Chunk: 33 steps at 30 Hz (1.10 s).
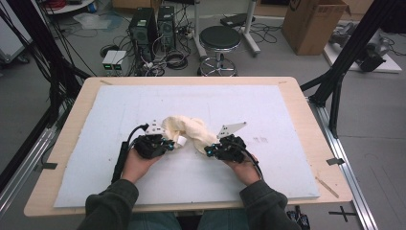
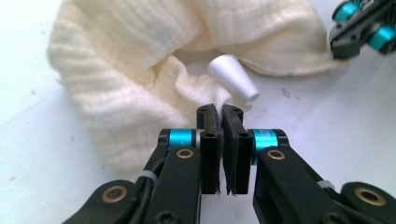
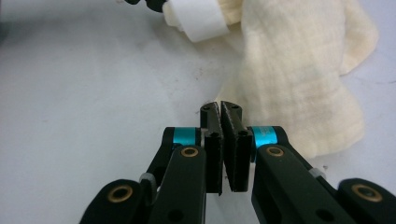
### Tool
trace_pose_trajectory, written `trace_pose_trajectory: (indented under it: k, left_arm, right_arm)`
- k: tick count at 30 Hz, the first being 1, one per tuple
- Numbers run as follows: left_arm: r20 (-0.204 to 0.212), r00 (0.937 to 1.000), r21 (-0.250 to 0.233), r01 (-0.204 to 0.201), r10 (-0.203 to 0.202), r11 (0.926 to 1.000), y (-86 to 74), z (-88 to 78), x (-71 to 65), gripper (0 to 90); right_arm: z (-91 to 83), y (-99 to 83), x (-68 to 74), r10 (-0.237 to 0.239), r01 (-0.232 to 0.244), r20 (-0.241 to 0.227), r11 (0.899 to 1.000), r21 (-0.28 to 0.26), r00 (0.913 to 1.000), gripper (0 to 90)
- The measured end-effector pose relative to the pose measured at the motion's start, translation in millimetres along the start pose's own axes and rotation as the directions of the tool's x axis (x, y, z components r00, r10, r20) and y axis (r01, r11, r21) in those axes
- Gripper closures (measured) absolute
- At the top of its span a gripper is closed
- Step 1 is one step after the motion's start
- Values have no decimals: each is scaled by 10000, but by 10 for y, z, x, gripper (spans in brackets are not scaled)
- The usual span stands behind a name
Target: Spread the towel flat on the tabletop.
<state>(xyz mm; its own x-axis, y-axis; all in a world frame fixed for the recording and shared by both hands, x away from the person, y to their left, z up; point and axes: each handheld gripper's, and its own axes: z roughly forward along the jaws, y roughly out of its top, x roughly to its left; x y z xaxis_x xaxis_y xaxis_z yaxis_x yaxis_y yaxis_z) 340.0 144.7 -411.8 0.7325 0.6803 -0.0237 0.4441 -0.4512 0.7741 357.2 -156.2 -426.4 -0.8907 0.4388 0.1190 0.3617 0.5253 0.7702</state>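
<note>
The cloth point(image 1: 189, 130) is cream, thin and crinkled, with a fine ribbed weave. It lies bunched in a loose arc near the middle of the tabletop point(image 1: 287, 158), on the pale blue-white sheet, between my two grippers. A small white label point(image 2: 232, 82) hangs at one edge, rolled into a cone shape.

My left gripper point(image 1: 168, 143) sits at the cloth's left end. In the left gripper view its jaws stand pressed together, and the cloth edge by the label meets their tips; I cannot tell for sure whether any fabric is pinched between them.

My right gripper point(image 1: 210, 149) sits at the cloth's right end. In the right gripper view its jaws are closed too, the cloth lying just beside and behind the tips; whether a fold is caught there is hard to make out.

The folds hide the cloth's true outline and most of its edges, and the far part is blurred in the left gripper view.
</note>
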Motion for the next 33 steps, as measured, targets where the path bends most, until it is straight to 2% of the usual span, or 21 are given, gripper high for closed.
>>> trace_pose_trajectory:
  k: [3, 7, 14, 19, 21, 22, 27, 33]
  left_arm:
    - [31, 9999, -85, -165, 165, 9998, -56, -131, 15, 855]
    - [135, 9997, -306, -178, 182, 9994, -143, -286, 31, 855]
    - [218, 9991, -609, -358, 371, 9975, -260, -506, 37, 855]
    - [297, 9982, -752, -496, 520, 9959, -308, -642, 23, 855]
    - [360, 9971, -839, -642, 674, 9944, -338, -705, -15, 854]
    - [389, 9965, -861, -702, 738, 9938, -358, -738, -41, 854]
    - [405, 9916, -814, -1193, 1229, 9895, -500, -902, -169, 854]
    - [432, 9899, -742, -1313, 1347, 9886, -707, -1080, -269, 854]
  right_arm:
    - [-93, 22, 46, -220, 220, 11, 9997, -100, 9998, 875]
    - [-238, 34, 99, -470, 472, 56, 9983, -335, 9989, 875]
    - [-482, -10, 173, -746, 756, 245, 9963, -412, 9969, 876]
    - [-657, -68, 204, -731, 753, 363, 9953, -616, 9967, 876]
    - [-731, -112, 274, -758, 770, 198, 9945, -715, 9969, 875]
    - [-731, -112, 274, -758, 770, 198, 9945, -715, 9969, 875]
    - [-781, -146, 466, -1119, 1112, -77, 9918, -624, 9937, 875]
    - [-720, -198, 710, -1449, 1426, -639, 9890, -387, 9874, 875]
